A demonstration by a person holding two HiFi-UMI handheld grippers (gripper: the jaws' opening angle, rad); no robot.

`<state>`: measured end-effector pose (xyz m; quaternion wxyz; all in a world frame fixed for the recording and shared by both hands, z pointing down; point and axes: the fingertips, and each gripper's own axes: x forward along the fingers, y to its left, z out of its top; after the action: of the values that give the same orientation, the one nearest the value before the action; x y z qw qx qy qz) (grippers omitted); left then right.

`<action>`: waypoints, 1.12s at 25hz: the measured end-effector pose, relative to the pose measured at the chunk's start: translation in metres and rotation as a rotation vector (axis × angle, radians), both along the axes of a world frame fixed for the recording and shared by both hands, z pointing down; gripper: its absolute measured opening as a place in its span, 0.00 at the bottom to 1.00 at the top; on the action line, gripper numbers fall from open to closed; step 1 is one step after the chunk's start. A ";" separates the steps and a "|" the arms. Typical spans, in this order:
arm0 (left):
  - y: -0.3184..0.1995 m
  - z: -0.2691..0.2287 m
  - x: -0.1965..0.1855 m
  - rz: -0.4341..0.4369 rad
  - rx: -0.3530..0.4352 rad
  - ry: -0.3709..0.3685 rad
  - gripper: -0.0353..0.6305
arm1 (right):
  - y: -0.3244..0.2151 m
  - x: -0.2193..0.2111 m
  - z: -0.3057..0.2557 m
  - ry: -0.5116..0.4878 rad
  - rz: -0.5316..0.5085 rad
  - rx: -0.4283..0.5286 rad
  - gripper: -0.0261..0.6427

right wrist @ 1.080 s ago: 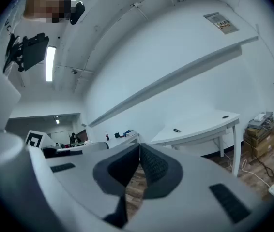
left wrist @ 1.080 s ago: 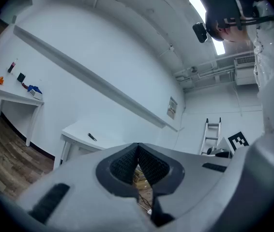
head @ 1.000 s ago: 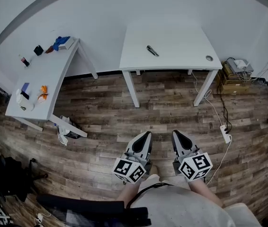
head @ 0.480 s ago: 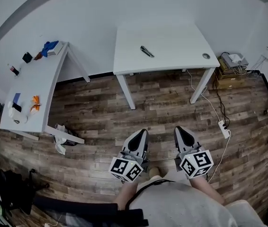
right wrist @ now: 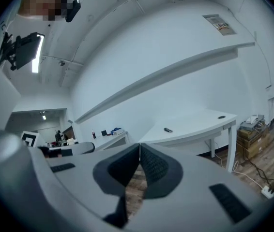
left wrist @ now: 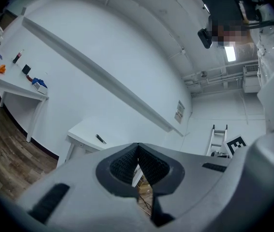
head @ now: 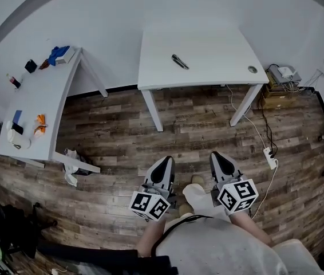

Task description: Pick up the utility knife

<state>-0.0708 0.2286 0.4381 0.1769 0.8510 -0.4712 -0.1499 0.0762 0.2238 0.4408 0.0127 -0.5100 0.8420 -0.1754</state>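
the small dark utility knife (head: 180,61) lies flat and slanted on the white rectangular bench (head: 219,44) in the upper middle of the head view. it sits a little left of the bench's centre with bare top all round it. the only other thing on that bench is a round grey cable hole (head: 252,70) near its right front corner, so the knife looks set out alone to be easy to reach.

the left gripper (head: 164,162) and the right gripper (head: 217,156) are both grey-and-white plastic with a black-and-white marker cube at the back. they sit side by side at the lower middle of the frame, close to the person's body. both are over the brown wood-plank floor (head: 122,136), well apart from the bench, with their noses aimed toward it.

in each gripper view the ribbed dark jaws meet at the tips with nothing between them. that probably suits carrying, since there is nothing to hold yet. the task looks to be at its approach stage, the knife untouched.

a long white side bench (head: 42,105) at the left of the frame holds small clutter that has no part here. a white power strip (head: 272,158) with cables lies on the floor at the right, a possible snag on the way in.
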 end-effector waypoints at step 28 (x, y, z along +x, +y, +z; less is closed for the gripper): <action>-0.189 -0.009 0.019 -0.054 0.018 -0.076 0.06 | -0.194 -0.015 -0.007 -0.045 -0.225 0.027 0.05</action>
<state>-0.0515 0.0395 0.4291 0.1471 0.8446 -0.4990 -0.1266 0.0609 0.0297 0.4340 0.0185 -0.4078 0.8958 -0.1758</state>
